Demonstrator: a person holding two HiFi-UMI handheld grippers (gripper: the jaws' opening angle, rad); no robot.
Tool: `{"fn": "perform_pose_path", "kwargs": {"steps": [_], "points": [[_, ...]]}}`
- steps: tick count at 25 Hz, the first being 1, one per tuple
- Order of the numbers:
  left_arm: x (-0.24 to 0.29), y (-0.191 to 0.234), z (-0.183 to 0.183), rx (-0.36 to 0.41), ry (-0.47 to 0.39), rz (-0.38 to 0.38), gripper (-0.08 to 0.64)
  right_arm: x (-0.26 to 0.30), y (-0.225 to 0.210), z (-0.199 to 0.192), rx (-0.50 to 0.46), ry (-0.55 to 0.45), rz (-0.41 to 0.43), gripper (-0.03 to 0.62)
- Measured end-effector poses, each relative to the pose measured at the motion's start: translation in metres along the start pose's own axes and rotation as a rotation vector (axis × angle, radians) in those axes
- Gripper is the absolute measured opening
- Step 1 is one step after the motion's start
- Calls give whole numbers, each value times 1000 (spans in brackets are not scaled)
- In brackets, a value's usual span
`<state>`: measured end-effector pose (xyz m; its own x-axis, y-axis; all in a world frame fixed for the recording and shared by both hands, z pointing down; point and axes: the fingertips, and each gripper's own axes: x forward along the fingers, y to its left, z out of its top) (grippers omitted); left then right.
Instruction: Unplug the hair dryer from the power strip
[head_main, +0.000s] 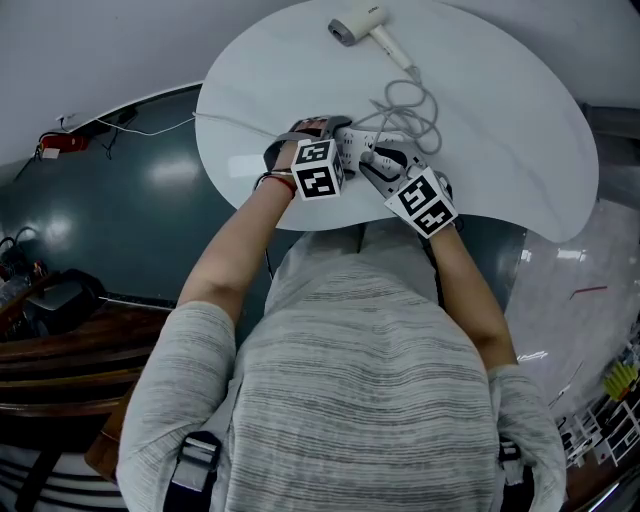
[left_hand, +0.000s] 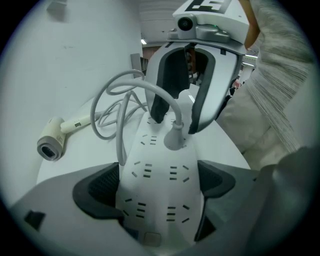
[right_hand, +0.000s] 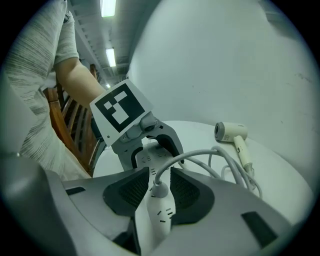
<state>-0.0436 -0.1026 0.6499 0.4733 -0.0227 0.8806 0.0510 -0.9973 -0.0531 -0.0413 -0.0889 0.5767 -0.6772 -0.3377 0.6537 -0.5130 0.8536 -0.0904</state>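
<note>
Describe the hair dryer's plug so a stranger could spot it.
On the round white table, a long white power strip lies at the near edge. The plug is the only one visible in it, its cable looping to the hair dryer.

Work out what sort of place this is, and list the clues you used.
Probably an indoor workroom or office-like space. A rounded white table stands on a glossy dark green floor. Long ceiling strip lights run overhead, and brown wooden slatted furniture stands nearby.
</note>
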Motion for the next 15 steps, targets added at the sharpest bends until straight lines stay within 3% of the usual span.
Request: {"fn": "perform_pose_path", "kwargs": {"steps": [2,6,10,15], "points": [[0,-1,0,11,2,-2,469,1,2,-1,-43,24,-2,86],[0,-3,0,18,-4,-3,469,3,5,-4,-77,61,17,75],[-1,-2,2,27,-5,-2,469,8,7,-14,-175,123,20,72],[1,-1,1,22,6,-8,469,8,6,-14,-162,147,34,63]]}}
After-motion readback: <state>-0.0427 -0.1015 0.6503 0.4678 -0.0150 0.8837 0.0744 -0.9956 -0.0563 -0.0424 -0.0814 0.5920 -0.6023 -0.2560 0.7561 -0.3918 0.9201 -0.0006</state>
